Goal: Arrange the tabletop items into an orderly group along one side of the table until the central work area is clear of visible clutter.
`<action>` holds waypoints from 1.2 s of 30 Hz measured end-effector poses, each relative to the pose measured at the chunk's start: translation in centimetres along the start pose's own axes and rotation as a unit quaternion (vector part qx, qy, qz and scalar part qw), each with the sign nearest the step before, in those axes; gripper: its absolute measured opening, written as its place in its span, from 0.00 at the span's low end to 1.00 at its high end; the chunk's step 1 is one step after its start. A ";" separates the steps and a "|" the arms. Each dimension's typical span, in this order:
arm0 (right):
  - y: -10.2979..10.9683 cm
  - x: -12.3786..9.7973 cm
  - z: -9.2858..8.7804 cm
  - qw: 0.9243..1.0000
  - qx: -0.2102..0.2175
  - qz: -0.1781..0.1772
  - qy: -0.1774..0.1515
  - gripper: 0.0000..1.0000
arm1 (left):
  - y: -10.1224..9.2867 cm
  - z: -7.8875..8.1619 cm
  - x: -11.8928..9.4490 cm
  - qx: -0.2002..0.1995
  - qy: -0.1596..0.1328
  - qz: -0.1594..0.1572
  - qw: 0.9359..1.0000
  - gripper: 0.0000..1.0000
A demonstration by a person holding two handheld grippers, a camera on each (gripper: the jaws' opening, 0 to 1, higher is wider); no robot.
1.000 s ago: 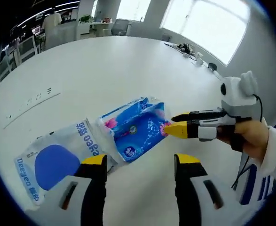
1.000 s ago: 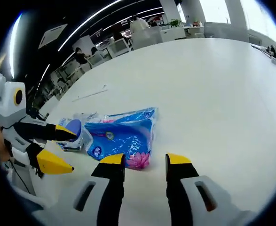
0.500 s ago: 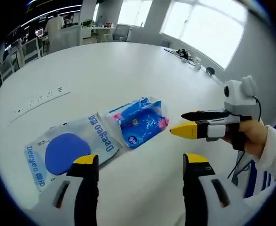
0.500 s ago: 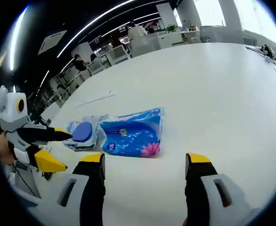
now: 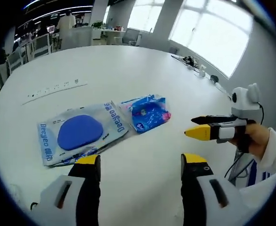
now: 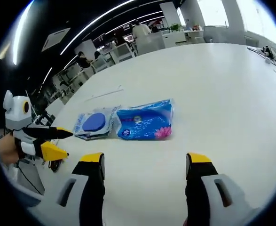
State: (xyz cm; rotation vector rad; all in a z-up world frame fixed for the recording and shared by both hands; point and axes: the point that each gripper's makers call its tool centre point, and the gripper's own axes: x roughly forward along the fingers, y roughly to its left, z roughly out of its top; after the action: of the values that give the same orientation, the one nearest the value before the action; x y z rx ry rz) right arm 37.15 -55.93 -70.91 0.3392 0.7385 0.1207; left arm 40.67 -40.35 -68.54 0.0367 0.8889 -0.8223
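We see two flat packs lying side by side on the white counter [image 5: 128,70]. One is a pale pack with a large blue oval [image 5: 81,133] on its face; the other is a blue tissue pack [image 5: 148,113] with pink flowers printed near one end. Their edges touch or slightly overlap. In the right gripper view the same pair lies near the counter's edge, the pale pack [image 6: 94,123] toward the left gripper and the blue tissue pack [image 6: 145,126] beside it.

Our left gripper [image 5: 140,162] hovers short of the packs with its yellow-tipped jaws spread wide and nothing between them. Our right gripper [image 6: 145,161] is likewise spread apart and empty, held back from the packs over bare counter. In the left gripper view the right gripper [image 5: 201,127] comes in from the right, held by a hand [image 5: 256,141], its tips near the tissue pack but apart from it.
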 end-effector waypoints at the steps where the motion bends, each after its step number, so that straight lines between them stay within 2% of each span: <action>1: 0.1 -0.1 -0.1 1.000 0.000 0.000 0.001 0.69 | 0.0 -0.1 -0.2 0.002 -0.001 0.001 1.000 0.71; 11: 1.2 -1.7 -1.1 1.000 -0.011 0.005 0.013 0.70 | 1.5 -0.9 -2.2 -0.023 -0.017 0.014 0.999 0.73; 16: 1.9 -1.8 -2.0 1.000 -0.021 0.009 0.021 0.69 | 2.3 -1.7 -3.1 -0.020 -0.030 0.014 0.999 0.77; 21: 2.3 -1.8 -2.8 0.999 -0.018 0.009 0.026 0.69 | 3.5 -3.1 -3.9 -0.040 -0.030 0.014 0.999 0.79; 30: 3.1 -2.3 -3.5 1.000 -0.004 0.006 0.016 0.69 | 4.4 -3.3 -5.7 -0.039 -0.042 0.011 0.998 0.82; 36: 3.2 -2.4 -4.1 1.000 0.015 0.003 0.014 0.69 | 6.0 -4.2 -6.7 -0.044 -0.039 0.015 0.998 0.82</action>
State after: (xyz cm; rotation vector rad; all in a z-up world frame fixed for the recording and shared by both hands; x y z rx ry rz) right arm 32.61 -52.39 -71.08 0.3683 0.7676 0.1212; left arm 39.38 -30.56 -68.32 -0.0588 0.8484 -0.7506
